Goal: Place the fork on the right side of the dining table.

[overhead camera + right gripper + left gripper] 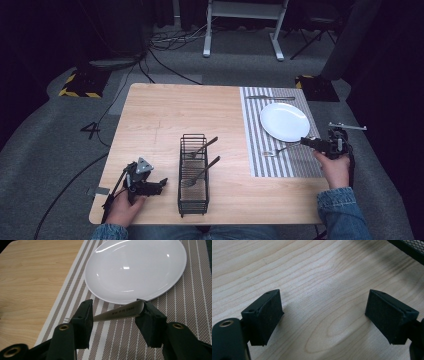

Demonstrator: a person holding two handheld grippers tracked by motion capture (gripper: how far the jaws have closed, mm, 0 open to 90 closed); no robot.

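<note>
Right gripper [115, 315] clamps a thin, stiff, slippery steel utensil handle [120, 312] at the round white plate's [135, 267] six o'clock; left gripper [323, 315] released above wooden tabletop [312, 272].

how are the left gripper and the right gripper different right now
The left gripper is open with nothing between its jaws; the right gripper is shut on a metal utensil handle. The left gripper sits over bare wood near the black wire caddy; the right is over the striped placemat beside the white plate. Both have black padded jaws.
</note>
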